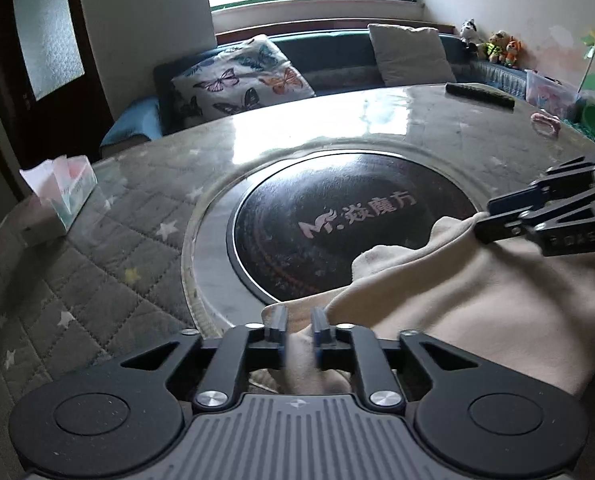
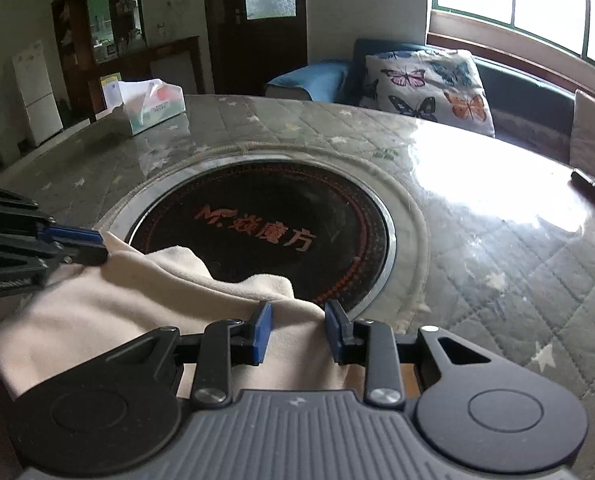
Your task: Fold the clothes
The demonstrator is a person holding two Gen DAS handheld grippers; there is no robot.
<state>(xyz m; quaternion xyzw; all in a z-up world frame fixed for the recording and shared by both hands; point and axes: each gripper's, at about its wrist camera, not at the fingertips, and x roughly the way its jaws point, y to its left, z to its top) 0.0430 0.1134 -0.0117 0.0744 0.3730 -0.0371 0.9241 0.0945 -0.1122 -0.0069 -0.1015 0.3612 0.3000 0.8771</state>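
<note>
Garment point(image 1: 477, 300): plain cream-beige, no print. My left gripper point(image 1: 299, 330): black frame, blue finger pads, grey ribbed body. My right gripper point(image 2: 297, 330): same black, blue and grey.

Table cover point(image 1: 97, 272): grey-green quilted diamond stitching with white and pale yellow stars under a glossy clear sheet. Round hotplate point(image 1: 305, 216): black, pinkish-orange lettering, dotted orange-red rings, silver rim.

Tissue box point(image 1: 63, 194): white with teal and pink. Cushion point(image 1: 241, 78): white with purple, orange, blue and black butterflies. Second cushion point(image 1: 411, 54): plain light grey. Sofa point(image 1: 329, 46): dark teal. Door point(image 2: 257, 20): dark brown, frosted pane.
</note>
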